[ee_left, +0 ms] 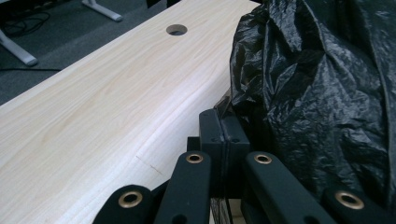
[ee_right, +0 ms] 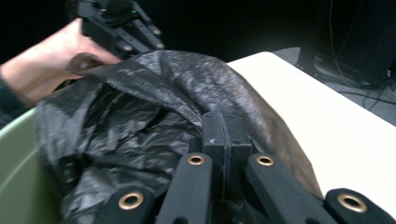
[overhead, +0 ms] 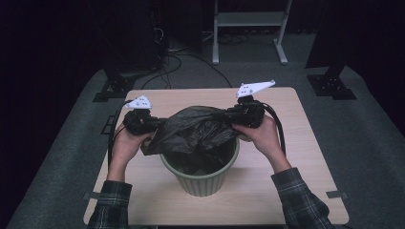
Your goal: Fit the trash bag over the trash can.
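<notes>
Left gripper (overhead: 152,125) sits at the left edge of the black bin bag (overhead: 198,129), held in the person's left hand (overhead: 125,145) above the wooden table (overhead: 305,157). In the left gripper view its jaws stand pressed together, pads meeting, with a fold of the bag's plastic (ee_left: 317,93) pinched at their right side (how much film sits between the pads I cannot tell).

Centre: the bag is bunched and stretched across the mouth of the green ribbed waste bin (overhead: 203,179), part of it hanging down inside. The bin stands upright on the table near its front edge.

Right gripper (overhead: 234,117) is at the bag's right edge, held in the right hand (overhead: 262,133). In the right gripper view its jaws are closed flat against each other over the bag's rim (ee_right: 154,116); the bin's green wall (ee_right: 16,154) shows lower left.
</notes>
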The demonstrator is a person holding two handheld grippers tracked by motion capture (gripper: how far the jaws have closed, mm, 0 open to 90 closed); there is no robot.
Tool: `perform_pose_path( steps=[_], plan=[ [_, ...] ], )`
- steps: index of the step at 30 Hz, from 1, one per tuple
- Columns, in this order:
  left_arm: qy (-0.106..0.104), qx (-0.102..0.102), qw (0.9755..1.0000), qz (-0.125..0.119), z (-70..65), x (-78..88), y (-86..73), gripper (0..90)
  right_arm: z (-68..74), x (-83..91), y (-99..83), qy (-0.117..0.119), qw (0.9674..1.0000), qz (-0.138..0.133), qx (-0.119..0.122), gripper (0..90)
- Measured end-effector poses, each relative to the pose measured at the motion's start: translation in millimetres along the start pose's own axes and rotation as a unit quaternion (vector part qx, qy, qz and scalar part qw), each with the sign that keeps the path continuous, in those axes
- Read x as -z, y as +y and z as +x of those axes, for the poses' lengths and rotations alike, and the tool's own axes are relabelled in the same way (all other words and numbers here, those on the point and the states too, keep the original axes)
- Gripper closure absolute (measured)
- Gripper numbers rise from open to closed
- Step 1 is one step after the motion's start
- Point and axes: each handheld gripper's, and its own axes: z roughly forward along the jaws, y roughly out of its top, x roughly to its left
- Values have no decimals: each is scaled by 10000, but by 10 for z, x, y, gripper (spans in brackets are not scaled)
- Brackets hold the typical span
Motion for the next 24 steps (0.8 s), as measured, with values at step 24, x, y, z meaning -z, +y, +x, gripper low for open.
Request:
perform_pose_path(
  steps=[24],
  plan=[
    [16,111,9999,58,13,30,-65,899,856,508,-558,946,9948,-251,290,899]
  ],
)
